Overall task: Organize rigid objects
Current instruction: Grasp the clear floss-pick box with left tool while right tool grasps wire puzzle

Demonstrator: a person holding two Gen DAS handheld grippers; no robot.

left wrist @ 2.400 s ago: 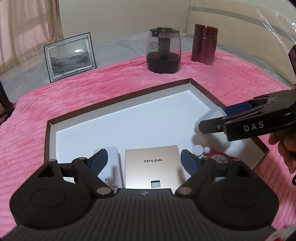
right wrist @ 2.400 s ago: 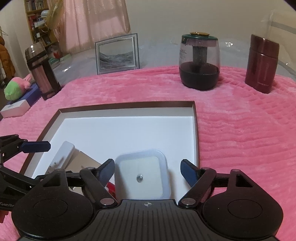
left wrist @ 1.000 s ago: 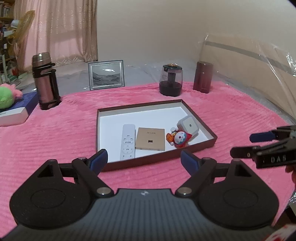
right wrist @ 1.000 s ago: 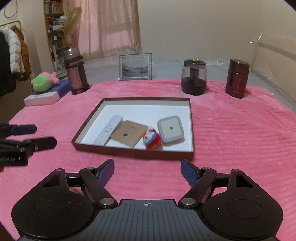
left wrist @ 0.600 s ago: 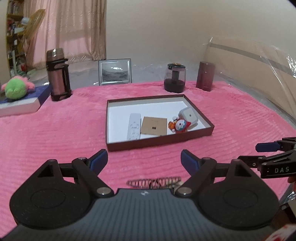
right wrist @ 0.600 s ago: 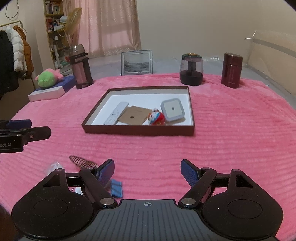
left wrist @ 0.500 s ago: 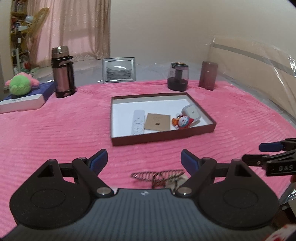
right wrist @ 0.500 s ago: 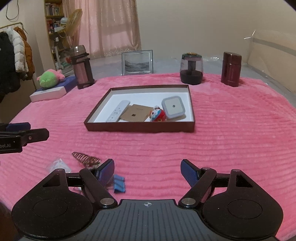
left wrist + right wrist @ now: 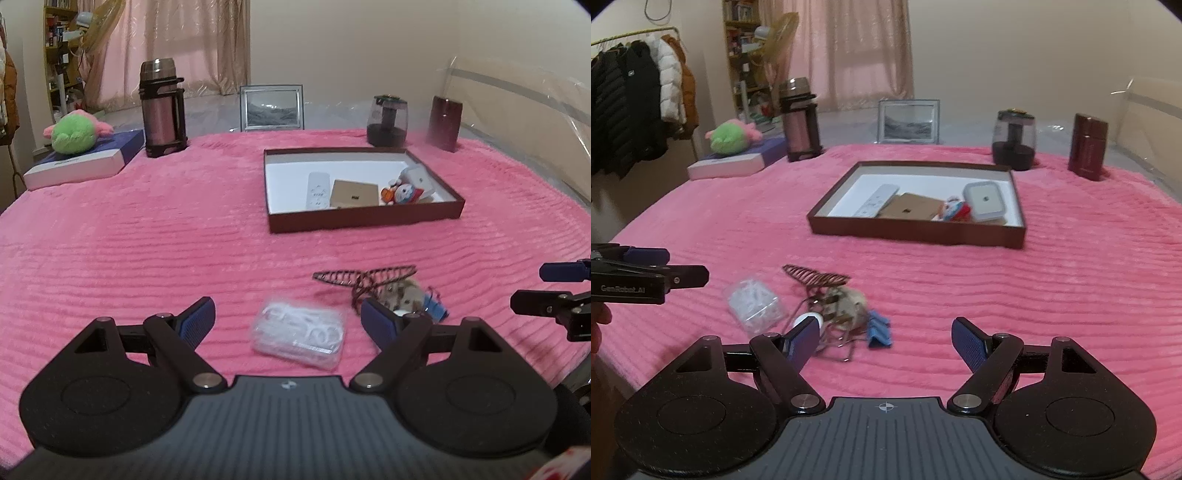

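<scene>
A brown tray [image 9: 364,221] [image 9: 916,233] on the pink blanket holds a white remote [image 9: 318,190], a tan TP-LINK panel [image 9: 354,192], a small toy figure [image 9: 402,192] and a square white box [image 9: 984,201]. Near me lie a clear plastic packet [image 9: 299,334] [image 9: 753,301], a brown coiled hair clip [image 9: 364,277] [image 9: 812,277], a tangled keyring bundle [image 9: 838,308] and blue binder clips [image 9: 879,334]. My left gripper [image 9: 286,321] is open and empty, right over the packet. My right gripper [image 9: 884,341] is open and empty beside the clips.
At the back stand a steel thermos [image 9: 160,110], a picture frame [image 9: 271,108], a dark glass jar [image 9: 388,120] and a maroon canister [image 9: 445,123]. A green plush [image 9: 75,133] lies on a flat box at far left. Coats [image 9: 635,114] hang on a rack.
Both grippers have pulled back from the tray toward the near edge of the blanket. The packet, hair clip, keyring bundle and binder clips have come into view close in front of them.
</scene>
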